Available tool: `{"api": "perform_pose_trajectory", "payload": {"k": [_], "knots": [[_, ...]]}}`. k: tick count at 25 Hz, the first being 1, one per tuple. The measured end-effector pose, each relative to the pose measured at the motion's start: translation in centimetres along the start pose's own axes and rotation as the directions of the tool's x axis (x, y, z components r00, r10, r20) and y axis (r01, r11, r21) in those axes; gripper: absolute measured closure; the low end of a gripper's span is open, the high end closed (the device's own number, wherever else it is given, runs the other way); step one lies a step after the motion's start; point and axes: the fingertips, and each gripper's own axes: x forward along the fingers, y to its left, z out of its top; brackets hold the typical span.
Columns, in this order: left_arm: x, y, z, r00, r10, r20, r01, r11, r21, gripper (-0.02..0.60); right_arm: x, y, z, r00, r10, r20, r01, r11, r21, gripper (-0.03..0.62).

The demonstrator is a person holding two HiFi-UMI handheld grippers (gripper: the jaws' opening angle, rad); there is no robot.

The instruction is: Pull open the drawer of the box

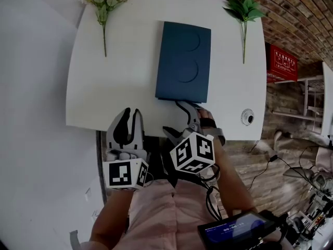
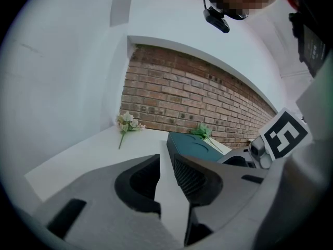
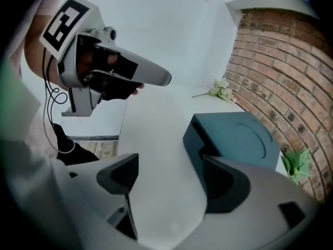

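A dark blue flat box [image 1: 183, 61] lies in the middle of the white table [image 1: 130, 82], with two round shapes pressed into its lid. In the right gripper view the box [image 3: 237, 137] shows a notch in its near front face. My right gripper [image 1: 171, 116] hangs just before that front edge, a little left of the box's corner; its jaws stand open over bare table [image 3: 169, 163], one finger [image 3: 223, 184] close beside the box. My left gripper [image 1: 131, 112] is at the table's near edge, left of the box, jaws a narrow gap apart and empty [image 2: 165, 160].
A white flower stem [image 1: 104, 4] lies at the far left corner and a green sprig [image 1: 243, 9] at the far right. A small round fitting [image 1: 247, 116] sits near the right front edge. A brick wall and a red sign [image 1: 282, 62] stand to the right.
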Motion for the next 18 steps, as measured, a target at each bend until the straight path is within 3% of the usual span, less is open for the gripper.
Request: {"api": "perform_pose_trajectory", "payload": {"k": [2, 3, 4, 5, 18], "knots": [[0.0, 0.0, 0.1, 1.0, -0.001, 0.0, 0.001, 1.0, 0.001, 0.492, 0.1, 0.6, -0.3, 0.999, 0.04, -0.022, -0.04, 0.999, 0.007, 0.21], [-0.1, 0.0, 0.1, 1.0, -0.001, 0.0, 0.001, 1.0, 0.001, 0.492, 0.3, 1.3, -0.7, 0.997, 0.073, -0.038, -0.072, 0.997, 0.015, 0.26], [-0.1, 0.0, 0.1, 1.0, 0.0, 0.001, 0.0, 1.0, 0.002, 0.492, 0.5, 2.0, -1.0, 0.995, 0.095, -0.043, -0.094, 0.995, 0.023, 0.244], [-0.1, 0.0, 0.2, 1.0, 0.0, 0.002, 0.0, 1.0, 0.003, 0.492, 0.4, 2.3, -1.3, 0.995, 0.095, -0.035, -0.094, 0.995, 0.029, 0.265], [-0.1, -0.6, 0.6, 1.0, -0.007, 0.006, 0.007, 1.0, 0.014, 0.492, -0.9, 1.3, -0.7, 0.999, 0.017, 0.042, -0.019, 0.999, 0.046, 0.235]]}}
